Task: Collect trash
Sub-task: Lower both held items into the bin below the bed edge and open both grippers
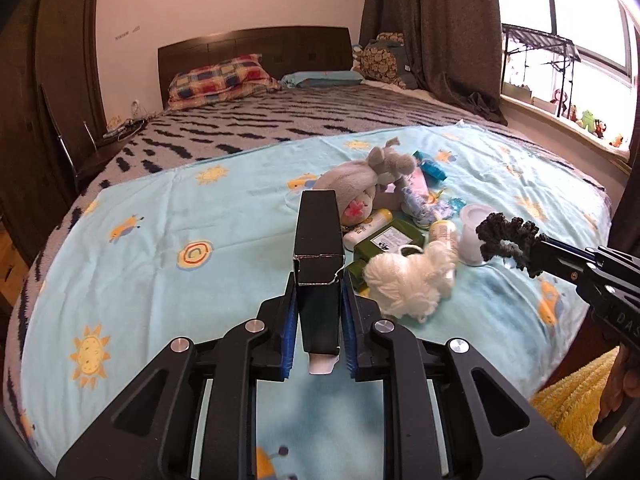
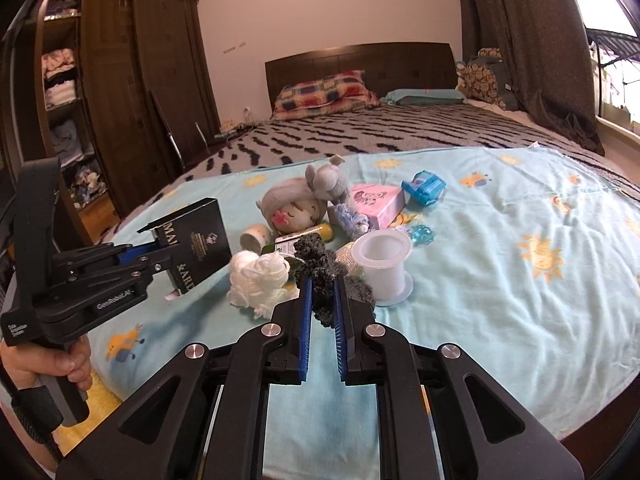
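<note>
My left gripper (image 1: 319, 294) is shut on a tall black carton (image 1: 318, 236), which stands upright between the blue pads above the light blue sheet (image 1: 160, 248). The right wrist view shows that carton (image 2: 200, 240) from the side, held by the left gripper (image 2: 166, 258) in a person's hand. My right gripper (image 2: 322, 294) is shut on a clump of dark grey yarn (image 2: 316, 258). In the left wrist view this dark yarn (image 1: 504, 238) sticks out of the right gripper (image 1: 538, 254) at the right edge.
On the sheet lie a white yarn ball (image 2: 258, 276), a white plastic cup (image 2: 384, 260), a grey plush doll (image 2: 296, 204), a pink box (image 2: 378, 200), a blue pack (image 2: 424, 186) and a green box (image 1: 388, 240). A wardrobe (image 2: 120, 100) stands left of the bed.
</note>
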